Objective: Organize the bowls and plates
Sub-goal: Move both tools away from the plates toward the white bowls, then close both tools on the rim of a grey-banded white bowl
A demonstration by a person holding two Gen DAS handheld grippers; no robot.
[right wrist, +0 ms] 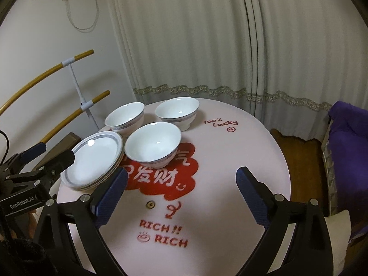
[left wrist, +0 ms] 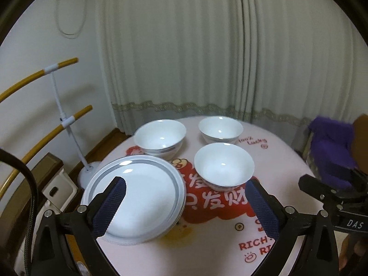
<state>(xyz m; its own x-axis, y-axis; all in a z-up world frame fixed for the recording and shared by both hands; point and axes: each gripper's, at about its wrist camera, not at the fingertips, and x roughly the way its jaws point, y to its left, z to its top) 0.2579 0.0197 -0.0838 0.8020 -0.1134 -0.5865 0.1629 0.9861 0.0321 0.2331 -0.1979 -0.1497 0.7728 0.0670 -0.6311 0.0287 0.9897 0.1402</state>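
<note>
A stack of white plates with grey rims sits at the left edge of the round pink table. Three white bowls stand behind and beside it: a near one, a far left one and a far right one. My left gripper is open above the table, its left finger over the plates, its right finger beside the near bowl. My right gripper is open and empty, hovering in front of the near bowl. The left gripper also shows in the right wrist view.
A cream curtain hangs behind the table. Curved yellow rods on a white stand rise at the left. A purple cloth lies at the right. The tablecloth bears a red print and "RICH" lettering.
</note>
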